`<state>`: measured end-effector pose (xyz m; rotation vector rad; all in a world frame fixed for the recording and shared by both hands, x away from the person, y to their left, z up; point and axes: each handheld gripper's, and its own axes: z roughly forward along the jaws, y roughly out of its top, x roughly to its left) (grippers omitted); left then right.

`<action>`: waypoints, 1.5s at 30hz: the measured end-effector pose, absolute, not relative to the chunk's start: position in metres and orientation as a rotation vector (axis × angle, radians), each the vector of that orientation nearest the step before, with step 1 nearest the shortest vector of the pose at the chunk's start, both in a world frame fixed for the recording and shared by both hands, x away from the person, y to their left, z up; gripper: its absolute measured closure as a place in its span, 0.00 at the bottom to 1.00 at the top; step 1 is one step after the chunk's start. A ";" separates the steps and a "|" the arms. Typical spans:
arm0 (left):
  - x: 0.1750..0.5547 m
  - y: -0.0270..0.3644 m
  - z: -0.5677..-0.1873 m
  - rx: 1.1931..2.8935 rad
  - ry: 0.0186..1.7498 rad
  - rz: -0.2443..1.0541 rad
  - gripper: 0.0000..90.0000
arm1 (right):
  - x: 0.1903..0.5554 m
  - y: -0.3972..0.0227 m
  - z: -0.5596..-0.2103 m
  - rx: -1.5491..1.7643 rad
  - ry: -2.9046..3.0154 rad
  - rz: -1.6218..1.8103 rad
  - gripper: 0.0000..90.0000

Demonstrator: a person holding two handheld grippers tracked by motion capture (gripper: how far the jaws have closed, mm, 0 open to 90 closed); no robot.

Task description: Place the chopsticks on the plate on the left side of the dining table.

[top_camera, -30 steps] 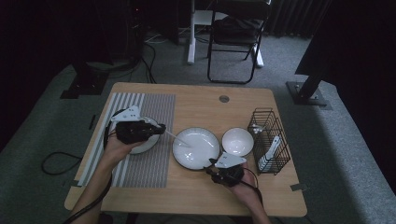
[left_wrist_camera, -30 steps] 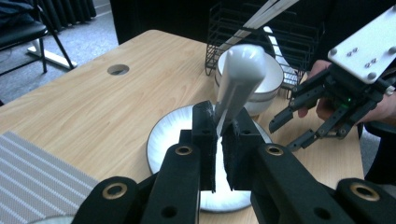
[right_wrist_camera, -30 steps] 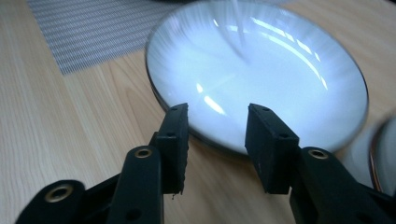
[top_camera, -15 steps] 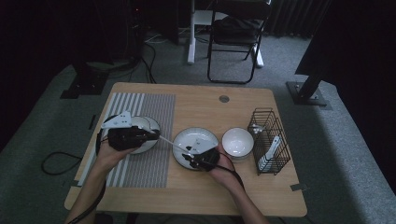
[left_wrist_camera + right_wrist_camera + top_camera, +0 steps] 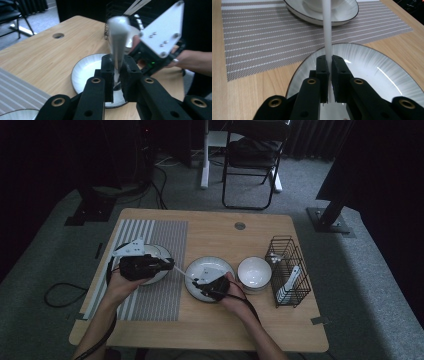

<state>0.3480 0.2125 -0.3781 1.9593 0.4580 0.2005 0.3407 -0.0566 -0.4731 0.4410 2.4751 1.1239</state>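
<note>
Handover of spoon [image 5: 182,272] in hand: left tongs [image 5: 169,265] clamped on one end, right tongs [image 5: 196,282] just closed onto the other, so held at both ends. Spans the gap between the tongs, above plate [image 5: 227,270] rim, beside mat [image 5: 165,240]. Next, likely: ease left jaws off, keep right firm, lift clear.

Glossy white glazed ceramic on the plate [image 5: 372,75] beside the placemat [image 5: 155,270], dark-rimmed and finely ribbed; coarse woven cloth-like weave, matt, grey and white striped, on that placemat; matt pale wood grain for the table [image 5: 210,330]; smooth, satin white plastic-looking spoon [image 5: 327,30]; thin black wire rack [image 5: 287,270].
</note>
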 end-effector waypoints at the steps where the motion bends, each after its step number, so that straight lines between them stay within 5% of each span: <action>1: 0.348 0.211 -0.378 1.959 0.467 0.213 0.90 | 0.340 -0.057 -0.474 0.441 2.474 1.124 0.95; 9: 0.343 0.212 -0.381 1.971 0.534 0.336 0.80 | 0.339 -0.067 -0.473 0.507 2.474 1.134 0.96; 24: 0.327 0.198 -0.365 1.989 0.517 0.492 0.93 | 0.337 -0.052 -0.475 0.502 2.492 1.015 0.96; 45: 0.342 0.237 -0.404 1.996 0.806 0.491 0.90 | 0.334 -0.028 -0.458 0.296 2.550 0.966 0.96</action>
